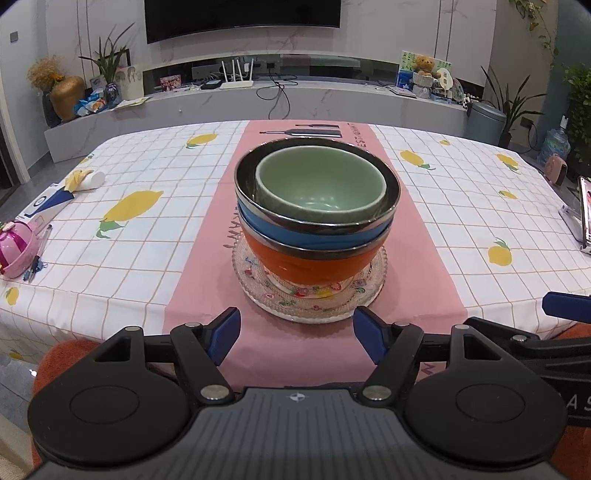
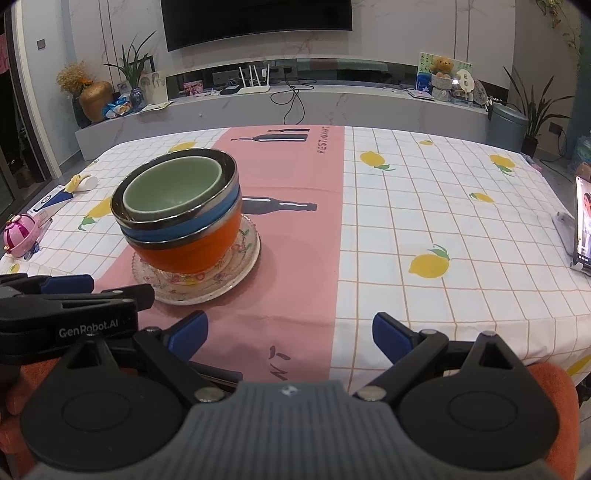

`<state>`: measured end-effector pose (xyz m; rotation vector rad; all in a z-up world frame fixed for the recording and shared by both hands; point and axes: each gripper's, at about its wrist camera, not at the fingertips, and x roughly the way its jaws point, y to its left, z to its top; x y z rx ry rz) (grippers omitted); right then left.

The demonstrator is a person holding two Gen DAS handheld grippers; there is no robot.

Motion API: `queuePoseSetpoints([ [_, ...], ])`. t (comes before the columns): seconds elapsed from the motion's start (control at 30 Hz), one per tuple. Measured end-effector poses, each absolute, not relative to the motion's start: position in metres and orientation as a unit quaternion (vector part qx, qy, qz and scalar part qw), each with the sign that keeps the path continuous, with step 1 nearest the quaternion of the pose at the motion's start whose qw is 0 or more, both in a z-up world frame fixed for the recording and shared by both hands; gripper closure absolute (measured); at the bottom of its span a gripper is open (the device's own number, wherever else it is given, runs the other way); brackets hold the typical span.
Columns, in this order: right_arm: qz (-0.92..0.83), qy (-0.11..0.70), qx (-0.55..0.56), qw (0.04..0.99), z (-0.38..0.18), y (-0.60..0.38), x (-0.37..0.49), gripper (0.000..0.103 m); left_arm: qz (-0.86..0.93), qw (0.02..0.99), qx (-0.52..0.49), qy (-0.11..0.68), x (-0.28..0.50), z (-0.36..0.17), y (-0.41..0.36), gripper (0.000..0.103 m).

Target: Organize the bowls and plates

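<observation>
We've got a living room with a big dark TV (image 1: 242,16) on a marbled wall and a long grey console (image 1: 258,99) under it. Closer in, the desk (image 1: 461,206) wears a lemon-check cloth with a pink runner (image 1: 207,258) down the middle. On the runner sits a glass plate (image 1: 310,299) carrying an orange bowl (image 1: 314,266), a blue bowl (image 1: 314,236) and a green bowl (image 1: 319,184), nested. Left tongs (image 1: 295,336) and right tongs (image 2: 290,334) are both spread, empty, just short of the stack.

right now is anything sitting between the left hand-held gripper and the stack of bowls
Nothing visible. Only bare pink runner lies between the open left hand-held gripper and the glass plate that carries the stacked bowls.
</observation>
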<state>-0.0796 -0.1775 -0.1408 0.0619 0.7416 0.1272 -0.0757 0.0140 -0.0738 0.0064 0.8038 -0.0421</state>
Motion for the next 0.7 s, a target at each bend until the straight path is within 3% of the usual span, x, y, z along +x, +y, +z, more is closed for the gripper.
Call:
queuePoseSetpoints([
  [0.7, 0.063, 0.366, 0.058, 0.926, -0.148, -0.188, -0.068, 0.009, -0.017, 0.915, 0.013, 0.402, -0.066, -0.082, 0.012, 0.021],
])
